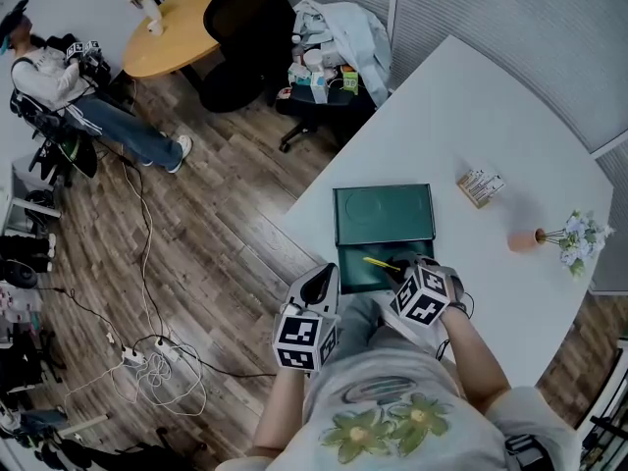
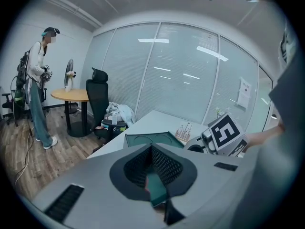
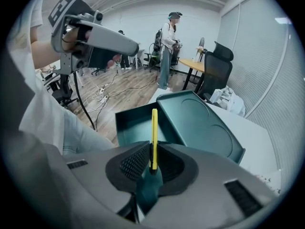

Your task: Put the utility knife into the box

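yellow utility knife (image 3: 154,140): pinched between the right gripper's (image 3: 153,165) jaws, over the open green box (image 3: 131,123) at 12 o'clock.
left gripper (image 2: 151,166): jaws pressed together, empty, at the box's 8 o'clock.
step: placing, seemingly almost done.
next move: lower into the tray, clear of the lid (image 3: 202,125), then release.
table (image 1: 461,116): white; carton (image 1: 480,186) at 2 o'clock, flowers (image 1: 579,235) at 3.
room: wood floor (image 1: 226,194); round wooden table (image 1: 172,29), seated person (image 1: 59,86) at 10 o'clock.

A: What kind of place was it?
B: It was an office: glass partition walls (image 2: 181,80), a black swivel chair (image 1: 240,37), a round wooden table (image 1: 167,32) and a big white tabletop (image 1: 461,126) stood on a wood-pattern floor (image 1: 226,253).
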Tool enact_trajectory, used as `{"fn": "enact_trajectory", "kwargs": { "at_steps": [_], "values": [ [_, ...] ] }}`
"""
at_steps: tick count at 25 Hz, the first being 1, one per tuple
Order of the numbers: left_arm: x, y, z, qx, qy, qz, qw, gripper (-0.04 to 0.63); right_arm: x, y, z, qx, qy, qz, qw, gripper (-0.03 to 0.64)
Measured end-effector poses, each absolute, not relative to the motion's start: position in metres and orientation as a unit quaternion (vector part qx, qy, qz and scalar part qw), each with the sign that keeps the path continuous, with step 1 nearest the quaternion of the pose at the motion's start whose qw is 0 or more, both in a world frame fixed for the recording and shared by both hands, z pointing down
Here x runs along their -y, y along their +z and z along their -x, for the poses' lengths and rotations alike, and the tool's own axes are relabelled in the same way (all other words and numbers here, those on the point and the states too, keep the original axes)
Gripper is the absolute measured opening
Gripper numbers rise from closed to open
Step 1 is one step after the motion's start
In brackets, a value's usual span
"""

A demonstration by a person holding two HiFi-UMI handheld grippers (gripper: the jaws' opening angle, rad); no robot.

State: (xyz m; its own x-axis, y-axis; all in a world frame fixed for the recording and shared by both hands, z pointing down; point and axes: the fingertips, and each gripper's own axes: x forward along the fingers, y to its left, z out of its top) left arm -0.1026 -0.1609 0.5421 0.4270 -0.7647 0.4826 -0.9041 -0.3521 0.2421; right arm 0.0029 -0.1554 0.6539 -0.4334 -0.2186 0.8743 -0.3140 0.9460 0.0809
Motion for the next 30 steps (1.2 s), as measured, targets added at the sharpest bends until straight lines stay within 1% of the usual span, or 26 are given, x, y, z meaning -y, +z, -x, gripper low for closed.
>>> {"fn": "enact_trajectory", "kwargs": {
  "at_steps": [30],
  "values": [
    [0.170, 0.554, 0.101, 0.514, 0.148, -0.805, 0.256, 0.002, 0.162, 0.693, -0.002, 0.828, 0.069, -0.135, 0.539, 0.052]
  ]
}}
